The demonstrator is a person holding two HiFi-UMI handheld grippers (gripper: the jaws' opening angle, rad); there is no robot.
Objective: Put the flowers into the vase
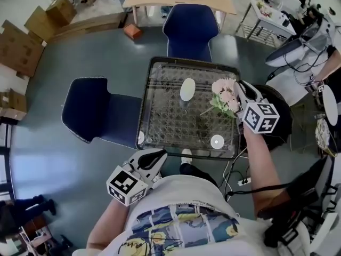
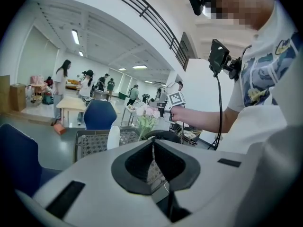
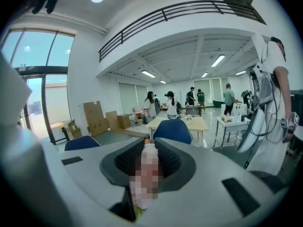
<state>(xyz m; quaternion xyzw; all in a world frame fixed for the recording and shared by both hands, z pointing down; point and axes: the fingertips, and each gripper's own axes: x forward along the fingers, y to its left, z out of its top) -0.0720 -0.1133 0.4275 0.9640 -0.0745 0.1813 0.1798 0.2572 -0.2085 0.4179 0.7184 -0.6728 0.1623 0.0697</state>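
A white vase [image 1: 187, 89] stands near the middle of the glass table [image 1: 160, 68]; it also shows in the left gripper view as the vase [image 2: 113, 137]. A bunch of pink flowers [image 1: 225, 94] with green leaves hangs above the table's right edge, right of the vase. My right gripper [image 1: 238, 97] is shut on it, and in the right gripper view the flowers [image 3: 148, 167] fill the gap between its jaws. My left gripper [image 1: 159, 154] hovers off the table's near left corner, jaws closed together with nothing in them [image 2: 153, 144]. From there I see the flowers [image 2: 147, 115] held up.
Two small white discs [image 1: 217, 141] [image 1: 140, 137] lie near the table's front edge. One blue chair [image 1: 189, 28] stands behind the table, another blue chair [image 1: 90, 113] to its left. A black seat [image 1: 282, 116] is under my right arm. Cables and equipment crowd the right side.
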